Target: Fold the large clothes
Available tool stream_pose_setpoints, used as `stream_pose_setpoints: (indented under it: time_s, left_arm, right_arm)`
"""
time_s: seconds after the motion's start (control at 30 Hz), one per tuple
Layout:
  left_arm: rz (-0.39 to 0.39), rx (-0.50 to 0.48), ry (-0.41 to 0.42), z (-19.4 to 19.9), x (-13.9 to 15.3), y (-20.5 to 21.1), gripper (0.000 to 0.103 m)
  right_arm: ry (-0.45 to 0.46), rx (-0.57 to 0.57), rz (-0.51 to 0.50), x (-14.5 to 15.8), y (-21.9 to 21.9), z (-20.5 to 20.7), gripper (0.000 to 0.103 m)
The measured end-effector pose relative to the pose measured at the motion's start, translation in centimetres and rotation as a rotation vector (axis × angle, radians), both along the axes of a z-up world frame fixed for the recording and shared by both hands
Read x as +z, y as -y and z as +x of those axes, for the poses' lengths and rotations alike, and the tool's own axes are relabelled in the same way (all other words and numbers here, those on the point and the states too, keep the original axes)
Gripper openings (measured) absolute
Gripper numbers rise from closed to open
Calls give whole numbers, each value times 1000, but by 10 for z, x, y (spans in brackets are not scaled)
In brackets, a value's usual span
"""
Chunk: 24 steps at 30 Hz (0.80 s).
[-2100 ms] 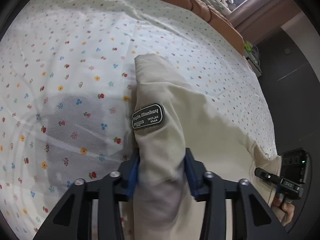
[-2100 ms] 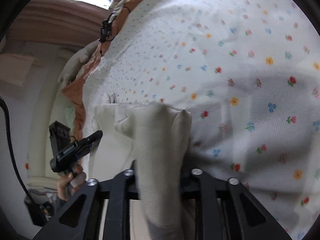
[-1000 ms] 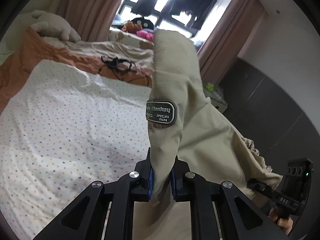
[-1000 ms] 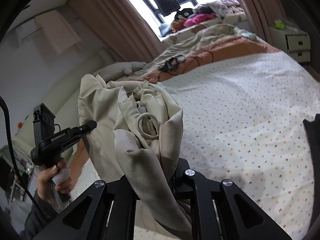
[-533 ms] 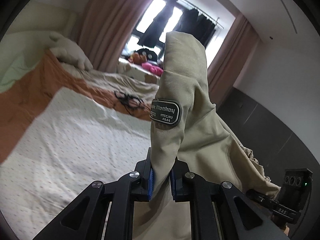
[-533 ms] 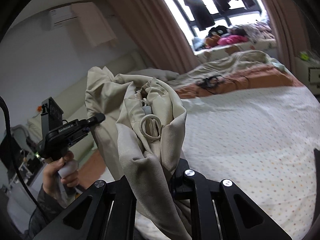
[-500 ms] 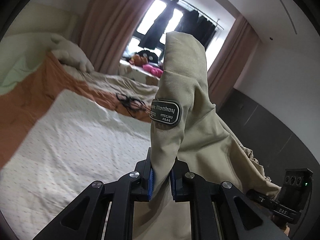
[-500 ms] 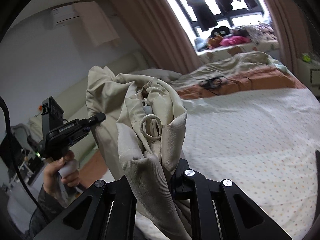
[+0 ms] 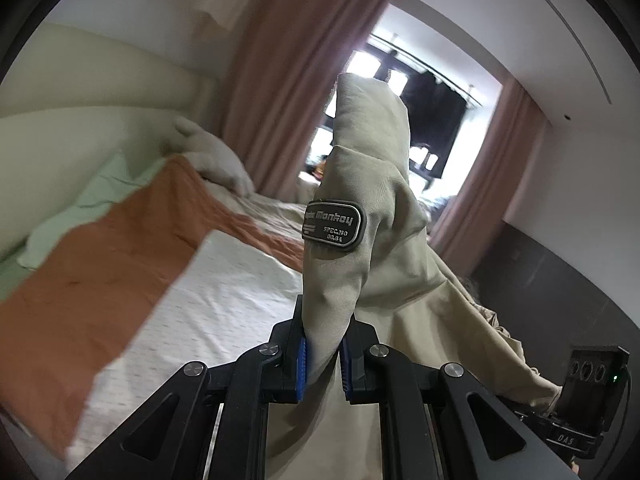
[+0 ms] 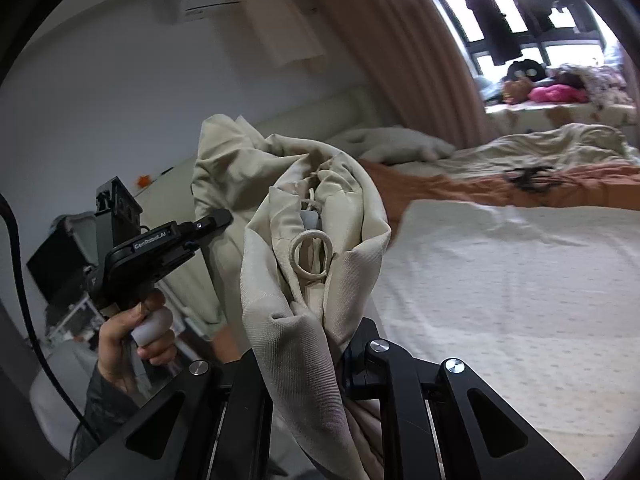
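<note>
A large beige garment (image 9: 372, 208) hangs in the air between both grippers, held above the bed. In the left wrist view my left gripper (image 9: 323, 364) is shut on a fold of it, just below a dark rubber patch (image 9: 334, 222). The cloth runs down to the right toward the other gripper's body (image 9: 588, 384). In the right wrist view my right gripper (image 10: 320, 356) is shut on a bunched part of the garment (image 10: 296, 312) with a drawstring loop (image 10: 311, 255). The left gripper (image 10: 212, 226), held by a hand (image 10: 132, 340), grips the garment's far end.
The bed below has a white flower-print sheet (image 10: 500, 280), an orange blanket (image 9: 92, 280) and pillows (image 9: 212, 156) at its head. Pink-brown curtains (image 9: 292, 80) frame a window with hanging dark clothes. A black cable tangle (image 10: 530, 176) lies on the blanket.
Both grippers have risen with the garment and tilted up; it has come off the sheet. The views now show headboard, curtains and wall instead of the flowered sheet.
</note>
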<state>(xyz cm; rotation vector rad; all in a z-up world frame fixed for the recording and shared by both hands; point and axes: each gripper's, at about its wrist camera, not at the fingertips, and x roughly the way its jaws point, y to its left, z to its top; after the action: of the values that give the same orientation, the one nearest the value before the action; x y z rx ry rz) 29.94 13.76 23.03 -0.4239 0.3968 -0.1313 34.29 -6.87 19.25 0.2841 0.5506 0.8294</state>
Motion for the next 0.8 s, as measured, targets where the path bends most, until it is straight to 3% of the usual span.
stream_pose_setpoints:
  time_s: [0.5,0.8]
  left_arm:
    - [19,221,4,-48,-19,-179,12]
    - [47,333,-18,-73,-38,-271,12]
  right_arm:
    - [3,280,16,-18,-202,6,12]
    - [-39,404,55,-50,-308,-1,12]
